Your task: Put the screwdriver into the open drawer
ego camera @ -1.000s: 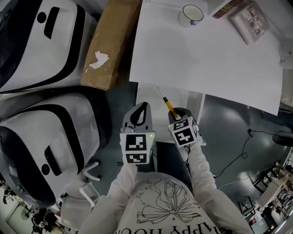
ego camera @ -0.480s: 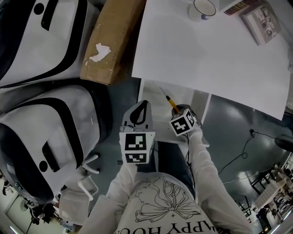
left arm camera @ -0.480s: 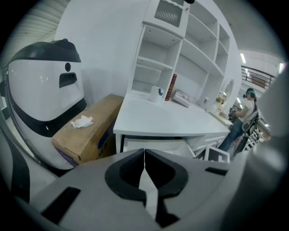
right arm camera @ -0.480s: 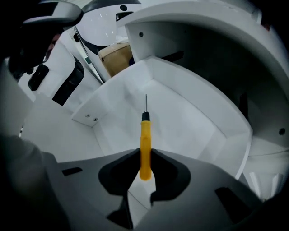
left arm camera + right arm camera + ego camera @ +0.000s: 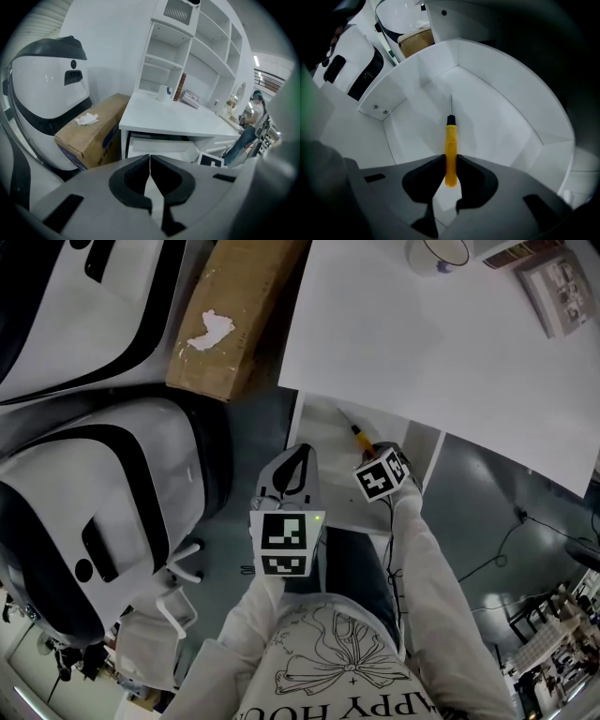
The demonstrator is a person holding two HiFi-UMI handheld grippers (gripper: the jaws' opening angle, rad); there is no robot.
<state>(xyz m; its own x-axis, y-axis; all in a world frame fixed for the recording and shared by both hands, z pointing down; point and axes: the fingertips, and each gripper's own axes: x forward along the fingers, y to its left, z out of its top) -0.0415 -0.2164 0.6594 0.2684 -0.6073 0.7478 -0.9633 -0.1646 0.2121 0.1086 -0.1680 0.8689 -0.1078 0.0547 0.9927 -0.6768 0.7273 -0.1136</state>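
Over the last second the right gripper (image 5: pixel 370 448) has travelled forward from the front edge of the open drawer (image 5: pixel 323 486) to a spot above the middle of it, and it has come lower; its marker cube, which sat by the drawer's front lip, now sits over the drawer floor. The screwdriver (image 5: pixel 359 434) has gone with it; it now lies wholly inside the drawer's outline, its tip aimed at the back of the drawer under the white desk (image 5: pixel 422 343).

In the right gripper view the jaws are pinched on the yellow handle of the screwdriver (image 5: pixel 450 150), near its butt end; the shaft points out ahead of the right gripper (image 5: pixel 450 165) over the bare white floor of the drawer (image 5: pixel 497 122), and I cannot tell whether the tip touches that floor (it looks just above it).

The left gripper (image 5: pixel 297 456) has kept its place outside the drawer, just off its front left corner; its own view shows the jaws pressed together with nothing between them.

My reading: the carry is nearly finished; what remains is a short lowering and a release inside the drawer.
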